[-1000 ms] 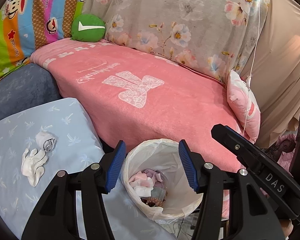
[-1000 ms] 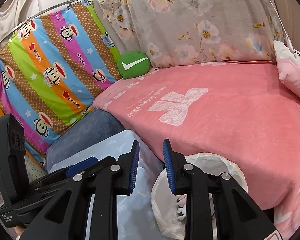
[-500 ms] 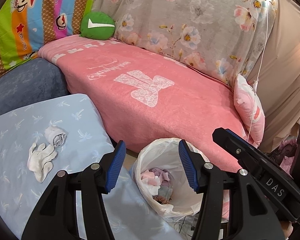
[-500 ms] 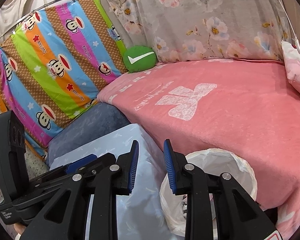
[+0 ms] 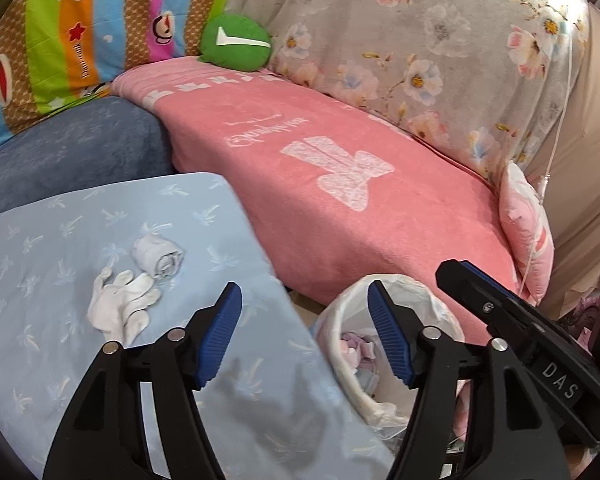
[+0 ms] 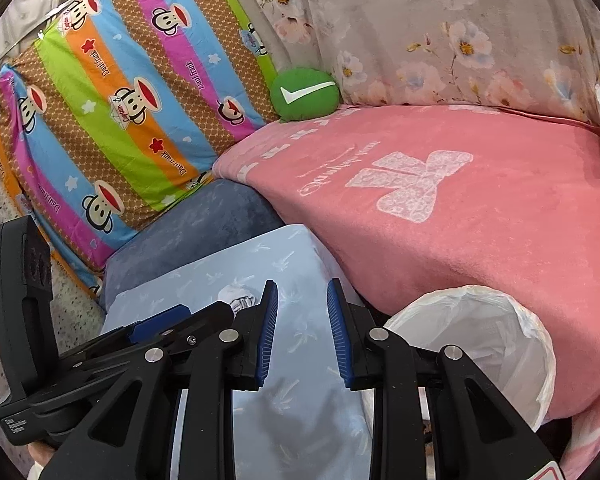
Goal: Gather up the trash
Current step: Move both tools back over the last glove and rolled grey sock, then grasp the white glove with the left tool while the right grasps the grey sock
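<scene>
Two pieces of white tissue trash lie on the light blue table cloth [image 5: 40, 280]: a rolled wad [image 5: 158, 256] and a crumpled flat piece [image 5: 120, 308] just in front of it. A bin lined with a white bag [image 5: 420, 300] stands between the table and the pink couch, with pink and white trash inside. My left gripper [image 5: 304, 332] is open and empty, over the table's right edge, right of the tissues. My right gripper [image 6: 302, 336] is open a little and empty, over the table; a tissue [image 6: 236, 296] shows just left of its fingers, and the bin [image 6: 500, 336] stands at its right.
A pink blanket [image 5: 340, 168] covers the couch behind the bin, with a green round cushion [image 5: 236, 44], a floral cover and a striped monkey cushion [image 6: 120, 120] at the back. A blue-grey cushion [image 5: 72, 148] sits left. A small pink pillow [image 5: 524, 224] lies at the couch's right end.
Both grippers have moved left, away from above the bin and over the blue table. The tissues now sit closer to the left gripper. The right gripper's jaws are slightly wider.
</scene>
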{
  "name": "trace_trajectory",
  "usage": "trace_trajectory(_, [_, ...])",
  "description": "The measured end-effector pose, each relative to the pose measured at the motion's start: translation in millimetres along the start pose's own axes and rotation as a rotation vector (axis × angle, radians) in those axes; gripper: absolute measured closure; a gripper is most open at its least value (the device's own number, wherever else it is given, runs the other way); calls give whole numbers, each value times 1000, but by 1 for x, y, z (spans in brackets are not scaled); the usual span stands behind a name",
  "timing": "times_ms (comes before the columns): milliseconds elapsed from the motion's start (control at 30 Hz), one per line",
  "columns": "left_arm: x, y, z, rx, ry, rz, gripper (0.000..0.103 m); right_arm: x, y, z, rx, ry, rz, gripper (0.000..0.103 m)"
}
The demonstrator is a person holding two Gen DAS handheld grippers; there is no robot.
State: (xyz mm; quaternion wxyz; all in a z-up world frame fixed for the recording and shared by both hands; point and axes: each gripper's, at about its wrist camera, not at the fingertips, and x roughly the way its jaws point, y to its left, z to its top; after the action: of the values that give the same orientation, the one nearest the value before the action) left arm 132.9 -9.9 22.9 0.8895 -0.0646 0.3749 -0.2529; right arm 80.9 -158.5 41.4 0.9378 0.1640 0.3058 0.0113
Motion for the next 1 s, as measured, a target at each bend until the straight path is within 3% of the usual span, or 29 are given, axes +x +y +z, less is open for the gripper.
trace_trajectory(133, [5,29,-6,-35,16,57,30,20,16,-5,-16,34,13,77])
trace_trajectory(233, [11,54,-14,-58,32,117,25,38,29,-11,-27,60,23,70])
trace_trajectory(467, [29,114,-32,-138,102,207,24,92,59,-23,-59,139,42,69])
trace_trajectory(867, [73,165,-46,-190,194,229,24,188,85,-44,-33,267,56,64])
trace_trajectory(967, [81,170,-47,-192,207,218,35,207,89,-47,-28,289,53,63])
trace_trajectory(1000, [83,172,-47,-191,212,215,43,212,91,-47,-29,295,52,63])
